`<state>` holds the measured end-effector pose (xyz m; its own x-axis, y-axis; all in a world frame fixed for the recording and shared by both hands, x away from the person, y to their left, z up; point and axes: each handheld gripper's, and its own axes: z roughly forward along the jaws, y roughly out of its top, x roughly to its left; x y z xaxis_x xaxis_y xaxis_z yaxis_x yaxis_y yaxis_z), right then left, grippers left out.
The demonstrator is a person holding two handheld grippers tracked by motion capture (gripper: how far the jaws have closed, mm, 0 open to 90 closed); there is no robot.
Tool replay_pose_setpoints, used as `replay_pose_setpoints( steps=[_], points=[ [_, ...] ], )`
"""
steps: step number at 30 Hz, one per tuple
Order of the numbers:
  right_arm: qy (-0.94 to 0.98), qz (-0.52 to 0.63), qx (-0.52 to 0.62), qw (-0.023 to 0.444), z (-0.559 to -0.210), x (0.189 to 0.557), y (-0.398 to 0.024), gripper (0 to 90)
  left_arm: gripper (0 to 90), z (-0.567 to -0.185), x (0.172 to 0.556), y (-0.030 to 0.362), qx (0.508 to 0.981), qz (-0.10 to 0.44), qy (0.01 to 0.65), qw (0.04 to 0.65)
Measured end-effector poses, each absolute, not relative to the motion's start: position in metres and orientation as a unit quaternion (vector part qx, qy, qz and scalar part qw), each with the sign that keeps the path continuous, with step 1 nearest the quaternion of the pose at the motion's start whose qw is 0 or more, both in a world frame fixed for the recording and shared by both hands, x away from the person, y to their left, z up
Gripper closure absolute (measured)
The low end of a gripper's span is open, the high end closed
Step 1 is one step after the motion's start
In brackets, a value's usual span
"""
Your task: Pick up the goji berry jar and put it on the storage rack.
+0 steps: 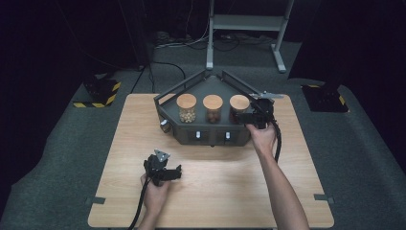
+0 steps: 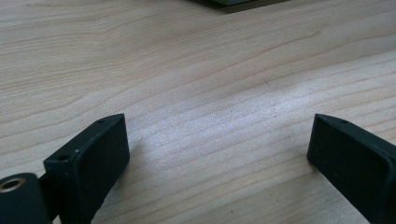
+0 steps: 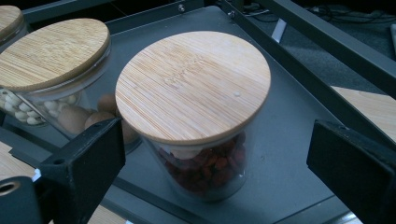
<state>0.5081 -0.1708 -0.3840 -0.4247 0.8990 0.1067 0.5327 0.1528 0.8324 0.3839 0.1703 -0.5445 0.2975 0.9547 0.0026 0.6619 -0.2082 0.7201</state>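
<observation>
Three glass jars with bamboo lids stand in a row on a dark grey metal rack (image 1: 191, 135) at the table's far side. The right jar (image 1: 239, 105) (image 3: 193, 84) holds red berries. My right gripper (image 1: 249, 116) (image 3: 217, 158) is open, its jaws standing wide on either side of that jar without touching it. The middle jar (image 1: 212, 109) (image 3: 53, 51) holds brown nuts, and the left jar (image 1: 186, 108) holds pale ones. My left gripper (image 1: 174, 171) (image 2: 217, 149) rests low over bare wood near the front left, open with nothing between its jaws.
The wooden table (image 1: 215, 191) has free surface in front of the rack. The rack has raised rails (image 3: 327, 42) along its back sides. A metal stand (image 1: 246, 21) and yellow-black striped blocks (image 1: 98, 92) sit on the floor beyond.
</observation>
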Motion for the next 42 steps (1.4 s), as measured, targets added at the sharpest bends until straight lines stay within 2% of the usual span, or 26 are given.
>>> replay_pose_setpoints(
  steps=[42],
  points=[
    [0.732,0.437,0.479,0.208,-0.377,0.480,-0.197,2.4,5.9,-0.544,0.384,0.171,0.743,0.231,0.544,0.315]
  ],
)
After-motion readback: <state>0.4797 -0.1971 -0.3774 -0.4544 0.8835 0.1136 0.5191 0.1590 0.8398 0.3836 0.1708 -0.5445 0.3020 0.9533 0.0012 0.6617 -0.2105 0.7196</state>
